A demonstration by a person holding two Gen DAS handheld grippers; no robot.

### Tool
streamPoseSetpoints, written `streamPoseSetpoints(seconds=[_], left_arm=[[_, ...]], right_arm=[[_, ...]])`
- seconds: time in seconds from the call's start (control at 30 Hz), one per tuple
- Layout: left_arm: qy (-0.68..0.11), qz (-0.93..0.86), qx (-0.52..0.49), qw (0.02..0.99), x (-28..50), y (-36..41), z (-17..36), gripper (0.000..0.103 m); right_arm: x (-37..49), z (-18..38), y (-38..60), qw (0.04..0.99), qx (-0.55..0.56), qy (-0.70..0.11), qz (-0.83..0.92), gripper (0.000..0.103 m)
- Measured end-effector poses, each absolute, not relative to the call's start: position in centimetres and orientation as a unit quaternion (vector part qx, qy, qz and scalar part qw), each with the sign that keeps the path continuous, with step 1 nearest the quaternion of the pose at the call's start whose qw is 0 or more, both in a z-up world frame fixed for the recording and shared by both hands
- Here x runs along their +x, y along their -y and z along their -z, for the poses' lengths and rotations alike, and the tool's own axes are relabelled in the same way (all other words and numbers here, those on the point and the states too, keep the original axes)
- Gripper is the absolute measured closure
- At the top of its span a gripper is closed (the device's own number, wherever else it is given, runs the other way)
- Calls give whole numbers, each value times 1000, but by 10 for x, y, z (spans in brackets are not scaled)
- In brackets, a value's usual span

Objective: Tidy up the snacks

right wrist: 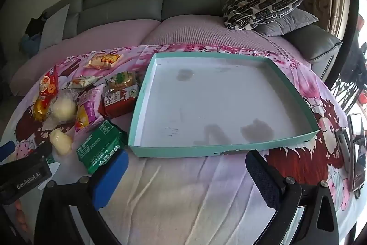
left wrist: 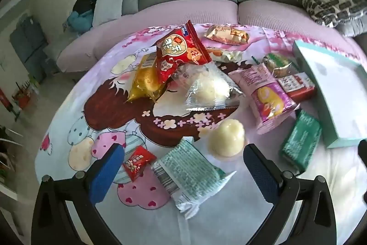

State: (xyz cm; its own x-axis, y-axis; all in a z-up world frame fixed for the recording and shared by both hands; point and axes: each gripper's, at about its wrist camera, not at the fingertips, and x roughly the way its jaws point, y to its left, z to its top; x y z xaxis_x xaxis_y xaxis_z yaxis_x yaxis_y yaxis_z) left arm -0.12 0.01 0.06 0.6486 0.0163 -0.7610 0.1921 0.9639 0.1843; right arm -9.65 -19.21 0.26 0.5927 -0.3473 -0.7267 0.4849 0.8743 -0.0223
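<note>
Left gripper [left wrist: 183,167], jaws spread wide and empty, hangs low-centre in its view over a pale-green packet [left wrist: 190,173] and a small red sachet [left wrist: 137,164]; the right gripper [right wrist: 185,178], equally wide and empty, sits below the teal tray [right wrist: 206,150]. Risk: slick, overlapping wrappers in the heap may slip or drag a neighbour along when pinched. Snacks lie loose at the left of the right view; the tray, centre frame, holds nothing.

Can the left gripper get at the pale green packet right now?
Probably yes. The left gripper is open, and the pale green packet lies flat between its fingers, nothing on top.
</note>
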Motion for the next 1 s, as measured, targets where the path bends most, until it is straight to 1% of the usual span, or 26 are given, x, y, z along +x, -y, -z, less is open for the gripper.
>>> streamPoseSetpoints(seconds=[0.1,0.27,0.33,0.57,0.7,1.0], left_arm=[[-425,59,111,897,8,-2,4,0],[-427,76,94,896,21,-8,-3,0],[-413,83,107,901,11,-4,7,0],[-412,91,97,901,11,-6,7,0],[-413,90,92,902,11,-7,7,0],[-421,93,98,897,10,-1,8,0]], right_arm=[[-98,-1,193,889,88,-388,228,0],[-97,-1,193,886,81,-387,242,0],[-96,0,193,887,80,-381,249,0],[-94,1,197,885,86,-380,253,0],[-94,3,195,884,72,-386,252,0],[-94,5,198,880,72,-395,254,0]])
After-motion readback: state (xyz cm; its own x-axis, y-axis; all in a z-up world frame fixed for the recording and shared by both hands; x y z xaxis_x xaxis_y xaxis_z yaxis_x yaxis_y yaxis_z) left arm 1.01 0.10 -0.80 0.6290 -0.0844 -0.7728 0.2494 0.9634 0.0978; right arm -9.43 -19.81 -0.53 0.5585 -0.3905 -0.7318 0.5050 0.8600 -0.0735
